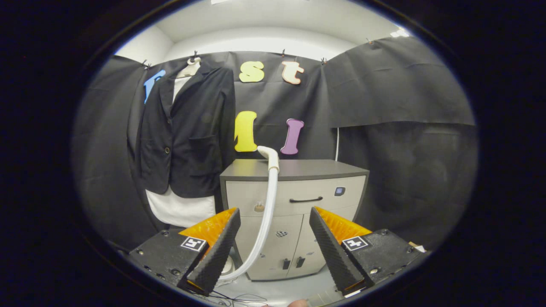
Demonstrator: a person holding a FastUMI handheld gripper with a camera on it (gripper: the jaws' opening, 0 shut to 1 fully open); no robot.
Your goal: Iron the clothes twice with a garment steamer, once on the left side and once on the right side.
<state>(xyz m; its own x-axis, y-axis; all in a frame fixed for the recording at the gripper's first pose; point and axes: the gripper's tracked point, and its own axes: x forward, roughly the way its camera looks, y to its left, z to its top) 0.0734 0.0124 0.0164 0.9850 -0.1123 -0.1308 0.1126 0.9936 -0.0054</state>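
Two fingers: your gripper (275, 243) is spread wide and holds nothing, the hose running up between its fingers
Steamer head (269, 154): rests on the cabinet (294, 187) top, well beyond the fingers
Its axis: head bends back and left; white hose (268, 213) hangs near-vertical to the floor
Jacket (185, 128): hangs upright on the wall, left of the cabinet
Step in hand, likely: reach the head; close squarely across its neck, hose slack
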